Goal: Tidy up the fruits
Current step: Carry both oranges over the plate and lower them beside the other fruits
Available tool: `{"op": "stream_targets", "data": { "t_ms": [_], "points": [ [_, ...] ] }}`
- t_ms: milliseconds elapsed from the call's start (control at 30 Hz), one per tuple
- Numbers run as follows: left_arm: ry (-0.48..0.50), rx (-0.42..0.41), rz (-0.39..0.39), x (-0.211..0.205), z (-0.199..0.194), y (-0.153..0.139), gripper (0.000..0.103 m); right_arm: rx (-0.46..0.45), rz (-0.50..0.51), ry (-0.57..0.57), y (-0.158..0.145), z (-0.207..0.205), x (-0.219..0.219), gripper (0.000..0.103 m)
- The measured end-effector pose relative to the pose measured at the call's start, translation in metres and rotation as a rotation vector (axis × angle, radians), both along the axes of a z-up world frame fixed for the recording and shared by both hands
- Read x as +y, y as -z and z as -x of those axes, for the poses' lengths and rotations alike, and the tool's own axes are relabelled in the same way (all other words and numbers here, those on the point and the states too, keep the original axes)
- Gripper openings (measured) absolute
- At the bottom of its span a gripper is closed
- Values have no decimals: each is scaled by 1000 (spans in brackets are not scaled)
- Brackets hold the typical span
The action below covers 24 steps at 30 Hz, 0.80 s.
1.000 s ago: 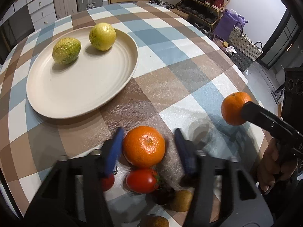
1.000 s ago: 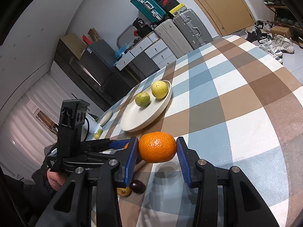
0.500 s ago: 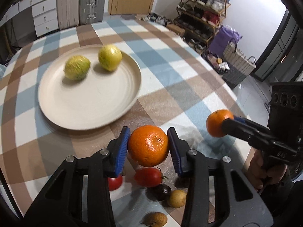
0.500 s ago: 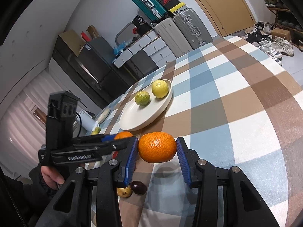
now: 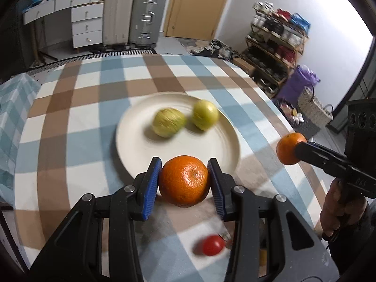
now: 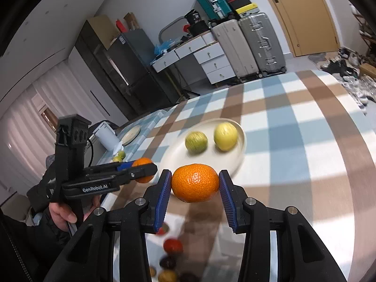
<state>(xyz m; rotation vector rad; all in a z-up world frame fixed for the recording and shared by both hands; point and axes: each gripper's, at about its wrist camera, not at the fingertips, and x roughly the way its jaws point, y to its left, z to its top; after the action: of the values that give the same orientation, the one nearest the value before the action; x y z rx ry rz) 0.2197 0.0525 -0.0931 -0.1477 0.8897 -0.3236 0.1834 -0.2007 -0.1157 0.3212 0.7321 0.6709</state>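
1. The left gripper (image 5: pixel 185 180) grasps an orange (image 5: pixel 184 180) between its blue pads, held in the air just short of the near rim of the plate (image 5: pixel 225 155).
2. The right gripper (image 6: pixel 195 183) clamps a second orange (image 6: pixel 195 183), also aloft, near the plate's right side.
3. Judgement: bring each orange low over bare plate before letting go; released high or on the sloped rim, it would likely roll.
4. Leave a gap from the two green fruits (image 5: pixel 168 125) at the plate's far half.
5. Both oranges are squat rounds with no real long axis; the left one's stem dimple faces the camera.
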Motion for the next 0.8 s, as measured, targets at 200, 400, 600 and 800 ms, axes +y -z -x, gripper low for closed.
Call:
{"op": "stream_targets", "data": {
  "t_ms": [200, 400, 600, 800],
  "points": [
    [-55, -2, 30, 30, -33, 3, 38, 10, 57, -32, -19, -60, 40, 42],
    [-59, 11, 56, 43, -66, 12, 38, 22, 69, -61, -24, -112, 71, 42],
    [-25, 15, 55, 38, -90, 24, 38, 90, 64, -63, -5, -155, 90, 42],
    [-11, 37, 70, 38, -104, 36, 38, 134, 79, -58, 13, -180, 101, 42]
  ]
}}
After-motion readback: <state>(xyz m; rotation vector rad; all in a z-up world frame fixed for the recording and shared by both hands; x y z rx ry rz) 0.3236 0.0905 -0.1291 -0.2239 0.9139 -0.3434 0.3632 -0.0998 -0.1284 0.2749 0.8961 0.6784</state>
